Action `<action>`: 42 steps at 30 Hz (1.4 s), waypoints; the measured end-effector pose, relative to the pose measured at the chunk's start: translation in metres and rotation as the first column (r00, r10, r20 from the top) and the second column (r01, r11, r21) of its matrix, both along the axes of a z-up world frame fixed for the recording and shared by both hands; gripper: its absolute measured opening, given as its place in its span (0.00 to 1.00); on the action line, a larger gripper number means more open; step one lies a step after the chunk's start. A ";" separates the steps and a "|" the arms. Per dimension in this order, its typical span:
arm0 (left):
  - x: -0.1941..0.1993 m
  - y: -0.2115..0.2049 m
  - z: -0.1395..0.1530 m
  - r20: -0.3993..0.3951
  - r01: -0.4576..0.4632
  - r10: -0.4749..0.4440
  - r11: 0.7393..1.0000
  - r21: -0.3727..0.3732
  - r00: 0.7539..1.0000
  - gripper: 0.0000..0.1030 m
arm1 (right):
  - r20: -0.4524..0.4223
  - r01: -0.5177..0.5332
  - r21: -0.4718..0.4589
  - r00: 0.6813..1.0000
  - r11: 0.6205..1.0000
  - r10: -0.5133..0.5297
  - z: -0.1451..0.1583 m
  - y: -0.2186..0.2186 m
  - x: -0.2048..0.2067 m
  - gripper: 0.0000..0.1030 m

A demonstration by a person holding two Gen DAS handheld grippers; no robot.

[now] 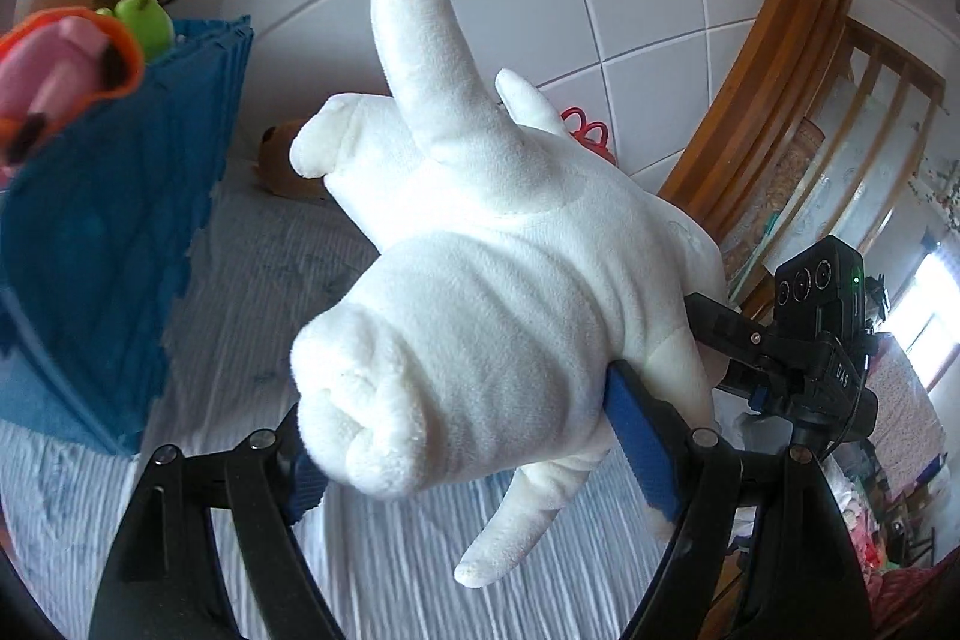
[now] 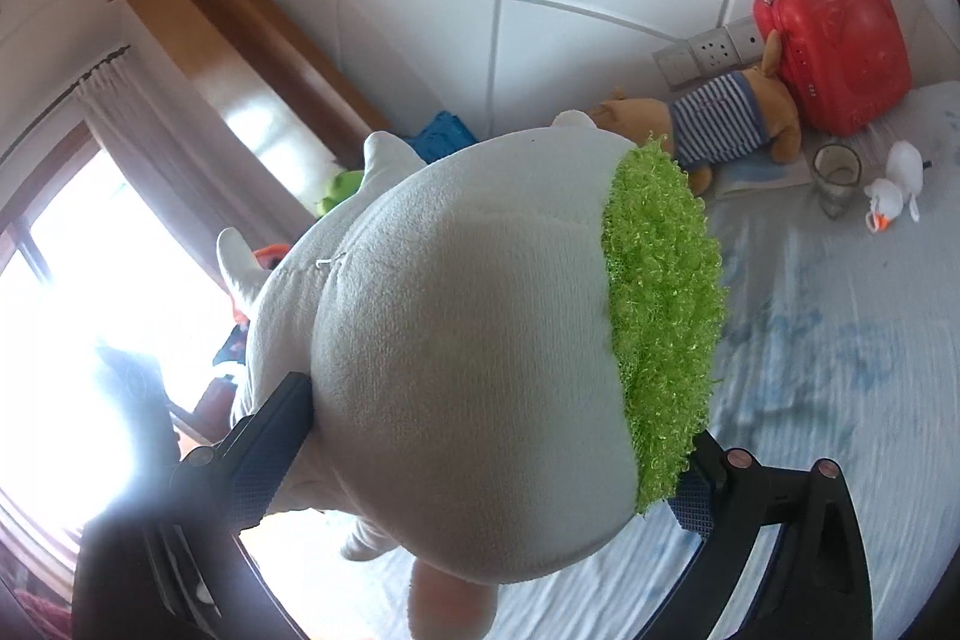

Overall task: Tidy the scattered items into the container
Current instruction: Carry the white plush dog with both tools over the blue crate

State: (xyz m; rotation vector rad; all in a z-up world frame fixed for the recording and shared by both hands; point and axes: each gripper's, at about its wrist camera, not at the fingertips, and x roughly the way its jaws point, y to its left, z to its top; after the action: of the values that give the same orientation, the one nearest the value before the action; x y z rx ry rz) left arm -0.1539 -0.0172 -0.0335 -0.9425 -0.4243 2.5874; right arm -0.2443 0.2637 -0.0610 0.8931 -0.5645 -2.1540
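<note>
Left wrist view: the left gripper (image 1: 474, 454) is closed on a limb of the white plush toy (image 1: 480, 244), held above the bed (image 1: 252, 280). The right gripper (image 2: 480, 472) pinches the same toy's body beside its green tuft (image 2: 660, 316). If either loosens early, the bulky toy could swing and drop beside the blue container (image 1: 108, 232) (just left), which holds a pink-and-orange plush (image 1: 54, 70) and a green one (image 1: 144, 17); how full it is, I can't quite tell. A striped bear (image 2: 714, 124), red case (image 2: 840, 34), glass (image 2: 837, 172) and duck (image 2: 894, 184) lie on the bed.
</note>
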 end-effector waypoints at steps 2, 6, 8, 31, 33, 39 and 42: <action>0.016 -0.008 0.004 -0.006 -0.013 0.013 1.000 -0.003 1.000 0.79 | -0.004 -0.003 -0.008 1.000 1.000 0.003 0.004 -0.010 0.018 1.00; 0.047 -0.018 0.015 -0.023 -0.061 0.061 0.998 -0.009 0.998 0.79 | -0.017 -0.041 -0.015 0.999 0.999 0.041 0.012 -0.026 0.041 1.00; 0.060 -0.023 0.018 -0.027 -0.098 0.098 0.995 -0.008 0.995 0.79 | -0.022 -0.079 -0.015 0.997 0.997 0.079 0.016 -0.034 0.046 1.00; 0.120 -0.193 0.097 -0.120 -0.269 0.261 0.962 -0.052 0.958 0.79 | -0.138 -0.305 -0.057 0.945 0.951 0.295 0.082 -0.219 0.069 1.00; 0.115 -0.221 0.105 -0.125 -0.248 0.239 0.967 -0.063 0.963 0.79 | -0.146 -0.293 -0.069 0.949 0.954 0.281 0.087 -0.242 0.070 1.00; 0.092 -0.290 0.122 -0.114 -0.186 0.178 0.980 -0.069 0.977 0.79 | -0.159 -0.232 -0.085 0.963 0.969 0.216 0.104 -0.310 0.067 1.00; 0.071 -0.318 0.131 -0.120 -0.166 0.157 0.984 -0.067 0.980 0.79 | -0.161 -0.205 -0.084 0.969 0.975 0.190 0.113 -0.338 0.057 1.00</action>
State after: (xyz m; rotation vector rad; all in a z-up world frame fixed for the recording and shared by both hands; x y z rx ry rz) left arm -0.0825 -0.3350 0.0976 -0.8089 -0.3876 2.8067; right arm -0.1871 -0.0739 0.0516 0.6933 -0.4813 -1.9743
